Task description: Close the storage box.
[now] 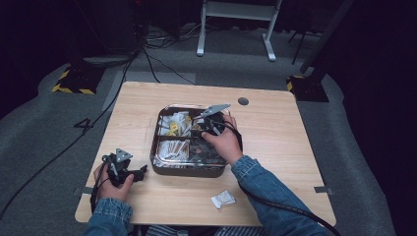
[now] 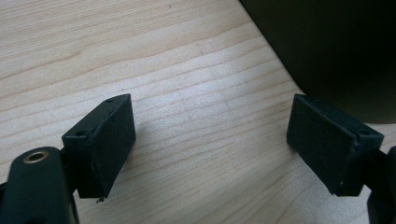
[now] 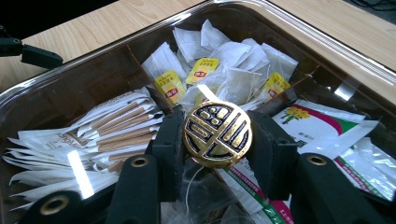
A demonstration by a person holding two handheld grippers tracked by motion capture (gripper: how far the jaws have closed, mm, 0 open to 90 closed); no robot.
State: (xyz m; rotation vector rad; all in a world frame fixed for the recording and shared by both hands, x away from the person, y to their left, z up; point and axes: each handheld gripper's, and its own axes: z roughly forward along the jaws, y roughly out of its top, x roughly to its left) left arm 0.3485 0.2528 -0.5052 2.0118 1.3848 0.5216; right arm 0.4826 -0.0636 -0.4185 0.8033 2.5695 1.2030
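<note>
In the right gripper view we see the right tool [image 3: 217, 140] clenched on a round gold-and-black medallion [image 3: 217, 134], one black pad pressing on each side of it. The medallion sits at the centre of the frame, face toward the camera. Its surface is shiny gold with black recesses that form an ornamental pattern of bars and curves inside a ring, like a stylised character; we cannot read it as a word. A thin white string hangs below the disc.

The medallion is held over the dark divided tray [image 3: 56, 79], above the wall between compartments. In the upper middle of the frame a compartment holds white tea bags [image 3: 233, 60] with yellow tags; the tags carry a small red mark, too small for us to read. At the left lie long paper sachets [image 3: 116, 126] with brown stripes, their print illegible. At the right lie white packets [image 3: 317, 119] printed with a yellow flower and a magenta and green band.

In the high view the right tool [image 1: 212, 124] is over the tray [image 1: 189, 169] at the centre of the table [image 1: 275, 147], while a small white packet [image 1: 223, 198] lies alone near the lower edge.

In the left gripper view the left tool [image 2: 210, 140] is released, its pads wide apart over bare wood, beside the tray's dark wall in the upper right of the frame.
</note>
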